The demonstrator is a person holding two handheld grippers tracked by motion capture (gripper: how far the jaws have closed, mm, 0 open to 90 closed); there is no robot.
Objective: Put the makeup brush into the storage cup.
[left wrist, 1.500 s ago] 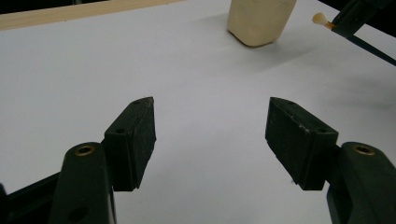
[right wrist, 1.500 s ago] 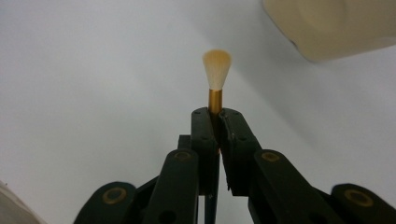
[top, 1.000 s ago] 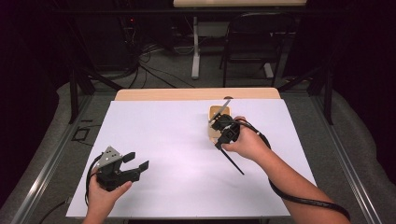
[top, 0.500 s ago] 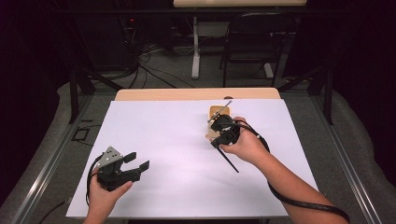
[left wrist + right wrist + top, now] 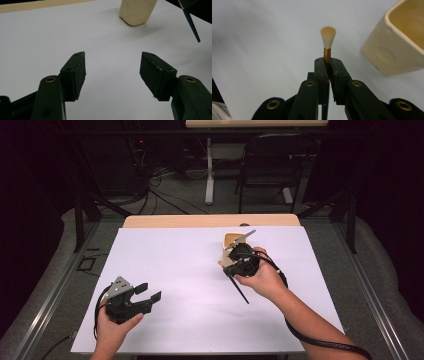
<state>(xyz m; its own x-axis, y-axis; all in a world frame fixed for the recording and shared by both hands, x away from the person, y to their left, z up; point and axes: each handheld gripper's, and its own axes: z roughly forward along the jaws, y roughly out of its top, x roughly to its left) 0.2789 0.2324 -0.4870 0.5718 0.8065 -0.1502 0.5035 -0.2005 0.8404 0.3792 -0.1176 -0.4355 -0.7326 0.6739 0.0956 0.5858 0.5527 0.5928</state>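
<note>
Two narrow pads of the right gripper (image 5: 327, 65) pinch the paintbrush (image 5: 328, 41) just beside the cream cup (image 5: 398, 42), so it may swivel and miss the rim, while the left gripper (image 5: 113, 67), its jaws just easing inward, gapes empty.

The right gripper (image 5: 327, 65) clamps a paintbrush (image 5: 327, 37) beside a cream cup (image 5: 397, 47) on white paper (image 5: 267, 37).

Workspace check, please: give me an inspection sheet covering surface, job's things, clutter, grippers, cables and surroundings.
Surface: white sheet over a wooden table.
Job's things: cream square ceramic cup, upright; small paintbrush with pale bristles, gold ferrule and dark handle.
Clutter: nothing seen.
Grippers: left gripper open, nothing between its jaws, which have just been closing a little; right gripper shut on the paintbrush beside the cup.
Cables: black cable trails along the right forearm.
Surroundings: black chair, floor wiring.
</note>
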